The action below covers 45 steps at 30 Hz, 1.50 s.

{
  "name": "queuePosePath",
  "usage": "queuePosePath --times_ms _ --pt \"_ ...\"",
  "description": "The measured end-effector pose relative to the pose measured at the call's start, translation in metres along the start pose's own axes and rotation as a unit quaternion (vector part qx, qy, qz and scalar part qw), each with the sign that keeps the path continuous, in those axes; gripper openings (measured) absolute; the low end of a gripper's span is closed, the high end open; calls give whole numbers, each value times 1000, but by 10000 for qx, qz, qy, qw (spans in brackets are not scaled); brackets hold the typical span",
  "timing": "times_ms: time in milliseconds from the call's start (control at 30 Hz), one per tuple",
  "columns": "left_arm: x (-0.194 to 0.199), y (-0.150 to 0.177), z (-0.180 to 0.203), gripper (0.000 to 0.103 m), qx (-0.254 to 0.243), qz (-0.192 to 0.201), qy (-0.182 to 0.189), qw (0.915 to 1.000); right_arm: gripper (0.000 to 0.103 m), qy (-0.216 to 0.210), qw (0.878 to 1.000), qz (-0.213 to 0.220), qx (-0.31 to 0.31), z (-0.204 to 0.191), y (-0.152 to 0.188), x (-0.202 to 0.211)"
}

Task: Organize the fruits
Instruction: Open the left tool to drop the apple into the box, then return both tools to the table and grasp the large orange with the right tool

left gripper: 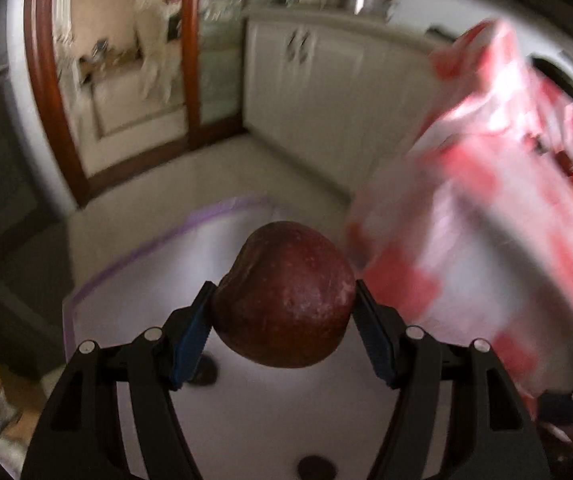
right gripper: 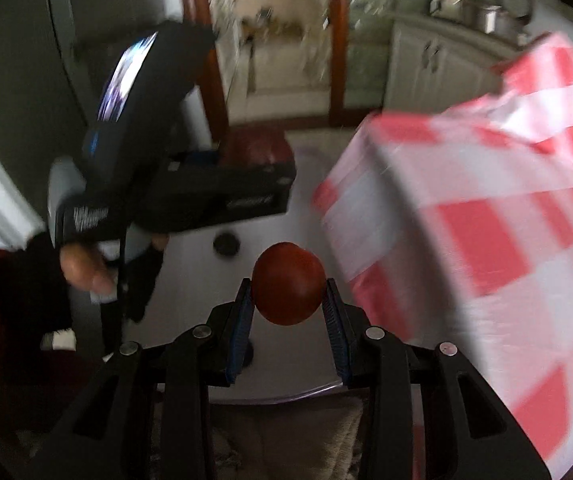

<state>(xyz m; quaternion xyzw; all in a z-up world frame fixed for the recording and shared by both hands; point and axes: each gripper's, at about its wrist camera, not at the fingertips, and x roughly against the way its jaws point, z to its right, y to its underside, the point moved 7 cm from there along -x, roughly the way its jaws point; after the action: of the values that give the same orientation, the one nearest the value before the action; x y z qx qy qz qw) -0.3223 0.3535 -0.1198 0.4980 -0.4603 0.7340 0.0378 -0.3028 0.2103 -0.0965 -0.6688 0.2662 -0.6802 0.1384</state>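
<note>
Both of my jaws are closed on fruit. My left gripper (left gripper: pixel 284 300) holds a large dark red apple (left gripper: pixel 284 294), its blue pads (left gripper: pixel 190 344) pressing the apple's two sides at a middling width. My right gripper (right gripper: pixel 288 290) stands much narrower and pinches a small round red fruit (right gripper: pixel 288 289), perhaps a tomato or plum; I cannot tell which.

Both fruits hang in the air over a white table (left gripper: pixel 246 420) with a purple-edged rim. A red and white checked bag (right gripper: pixel 486 240) rises on the right of the table, just beside each fruit. In the right wrist view my left gripper (right gripper: pixel 222 184) appears at the far left, with the apple (right gripper: pixel 256 146) at its tip and the person's hand (right gripper: pixel 86 272) around its handle. Two small dark round things (left gripper: pixel 316 468) lie on the table near me; they are too blurred to name.

My judgement of the risks: both views are smeared, which suggests fast travel, and a round smooth fruit gripped only at two points could roll out and drop onto the table or the floor beyond it. The small fruit is soft-looking, so a harder squeeze might bruise or split it. The bag stands so close on the right that either gripper could snag its plastic. With both grippers over one small table, they might also knock together.
</note>
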Motion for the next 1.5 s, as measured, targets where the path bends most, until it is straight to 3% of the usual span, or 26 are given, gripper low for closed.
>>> queuePosePath --times_ms 167,300,633,767,867,1000,1100,1133,1200,1233,1333,1400,1500 --pt "-45 30 -18 68 196 -987 -453 9939 36 247 9930 -972 630 -16 27 -60" --pt "-66 42 -25 68 406 -1364 -529 9884 36 483 9825 -1413 1118 -24 43 -87" --pt "-88 51 -33 68 303 -1672 -797 9822 37 440 9829 -1543 904 -16 46 -90" --pt "-91 55 -39 72 381 -1751 -817 9804 40 483 9833 -1485 930 -10 29 -94" --pt "-81 41 -39 78 228 -1338 -1036 9853 58 521 9858 -1283 953 -12 24 -85" --pt "-58 14 -37 83 61 -714 -1260 9894 59 625 9885 -850 1084 -14 12 -65" --pt "-18 -19 -35 87 223 221 -1312 9909 59 307 9957 -85 875 -14 -10 -17" --pt "0 -33 -33 96 315 620 -1306 9890 59 166 9973 208 684 -10 -17 4" --pt "34 -56 -23 101 424 1285 -1244 9830 60 -2 9964 776 336 3 -32 43" --pt "55 -72 -12 101 426 1675 -1095 9789 66 -67 9919 1265 91 16 -41 76" --pt "97 -103 36 101 115 2283 -484 9723 82 138 9697 2358 -622 64 -46 151" --pt "116 -117 78 101 -238 2437 22 9695 87 660 9423 2980 -1377 115 -31 197" --pt "129 -124 157 101 -771 2354 955 9641 87 1243 9093 3259 -2271 178 7 235"
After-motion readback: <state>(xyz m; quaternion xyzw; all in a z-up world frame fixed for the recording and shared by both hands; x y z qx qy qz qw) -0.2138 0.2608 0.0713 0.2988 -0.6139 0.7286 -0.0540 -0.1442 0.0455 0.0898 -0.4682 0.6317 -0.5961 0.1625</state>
